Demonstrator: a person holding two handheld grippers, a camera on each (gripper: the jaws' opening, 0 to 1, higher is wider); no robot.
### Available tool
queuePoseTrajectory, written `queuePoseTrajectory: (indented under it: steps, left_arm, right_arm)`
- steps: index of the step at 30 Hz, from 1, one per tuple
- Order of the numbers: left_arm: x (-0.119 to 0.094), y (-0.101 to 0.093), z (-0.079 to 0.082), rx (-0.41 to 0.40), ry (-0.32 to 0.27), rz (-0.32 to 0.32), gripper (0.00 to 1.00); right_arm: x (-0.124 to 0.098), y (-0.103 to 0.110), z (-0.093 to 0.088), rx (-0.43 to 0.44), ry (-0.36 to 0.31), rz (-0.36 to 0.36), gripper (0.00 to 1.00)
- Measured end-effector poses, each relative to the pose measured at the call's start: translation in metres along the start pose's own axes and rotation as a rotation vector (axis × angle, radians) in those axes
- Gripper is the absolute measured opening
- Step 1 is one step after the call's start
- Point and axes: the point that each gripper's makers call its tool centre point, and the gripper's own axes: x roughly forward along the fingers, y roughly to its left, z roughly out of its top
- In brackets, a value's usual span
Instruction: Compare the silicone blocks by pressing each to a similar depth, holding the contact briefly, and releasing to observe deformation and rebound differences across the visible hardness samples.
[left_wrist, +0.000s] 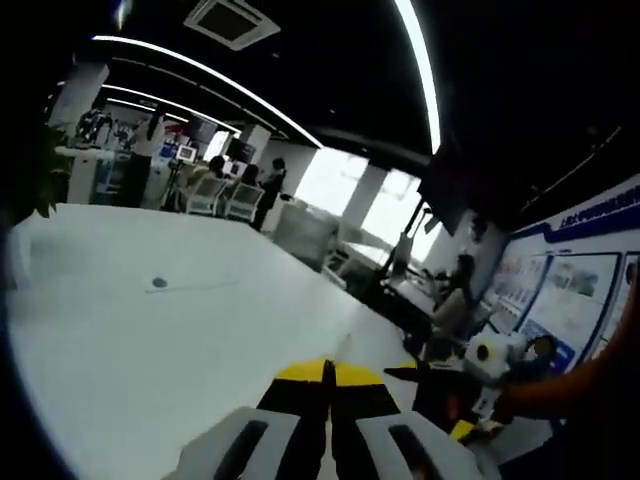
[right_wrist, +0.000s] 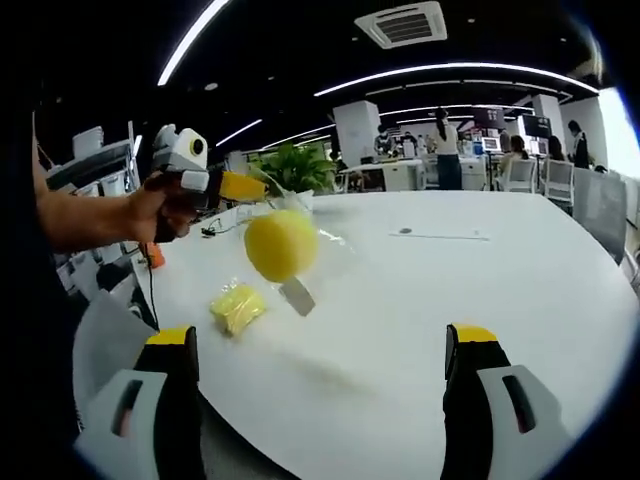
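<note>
Your right claw (right_wrist: 320, 370) stands wide, its 2 jaws at the lower left and lower right of the right gripper view with bare white worktop (right_wrist: 450, 290) between them, so it looks ready to come down over a sample.

The samples sit left of centre there: a round yellow block (right_wrist: 281, 243), apparently in clear wrapping, and a smaller yellow block (right_wrist: 238, 306) just below it; neither is touched.

Your left claw (left_wrist: 326, 410) is closed, jaws meeting at the bottom of the left gripper view, gripping nothing. Its camera points across the worktop, away from the samples. In the right gripper view, your hand (right_wrist: 160, 212) holds it raised at upper left, likely parked clear.
</note>
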Motion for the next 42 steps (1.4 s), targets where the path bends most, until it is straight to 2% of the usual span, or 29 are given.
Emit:
queuePoseTrajectory:
  steps: [6, 13, 17, 20, 23, 28, 34, 39, 42]
  left_arm:
    - [-0.009, -0.008, 0.012, 0.035, -0.006, -0.014, 0.00]
    - [-0.017, -0.018, 0.022, 0.039, -0.021, -0.026, 0.00]
    - [-0.020, -0.028, 0.027, 0.036, -0.029, -0.053, 0.00]
    - [-0.023, -0.036, 0.031, 0.040, -0.028, -0.075, 0.00]
    - [-0.027, -0.046, 0.037, 0.042, -0.031, -0.094, 0.00]
    - [-0.033, -0.058, 0.045, 0.045, -0.051, -0.116, 0.00]
    - [-0.040, -0.069, 0.048, 0.028, -0.060, -0.155, 0.00]
    - [-0.045, -0.072, 0.049, 0.026, -0.063, -0.172, 0.00]
    - [-0.047, -0.074, 0.050, 0.023, -0.064, -0.178, 0.00]
  right_arm:
    - [0.005, 0.002, 0.018, -0.044, -0.021, 0.029, 0.96]
    - [0.012, 0.005, 0.035, -0.057, -0.046, 0.070, 0.96]
    - [0.022, 0.011, 0.047, -0.026, -0.090, 0.130, 0.96]
    - [0.029, 0.015, 0.051, -0.058, -0.083, 0.176, 0.96]
    - [0.031, 0.020, 0.066, -0.063, -0.115, 0.209, 0.96]
    - [0.036, 0.036, 0.081, -0.072, -0.140, 0.292, 0.96]
    - [0.041, 0.055, 0.099, -0.104, -0.210, 0.374, 0.82]
    - [0.045, 0.074, 0.101, -0.132, -0.211, 0.470, 0.68]
    - [0.045, 0.078, 0.103, -0.119, -0.215, 0.499, 0.59]
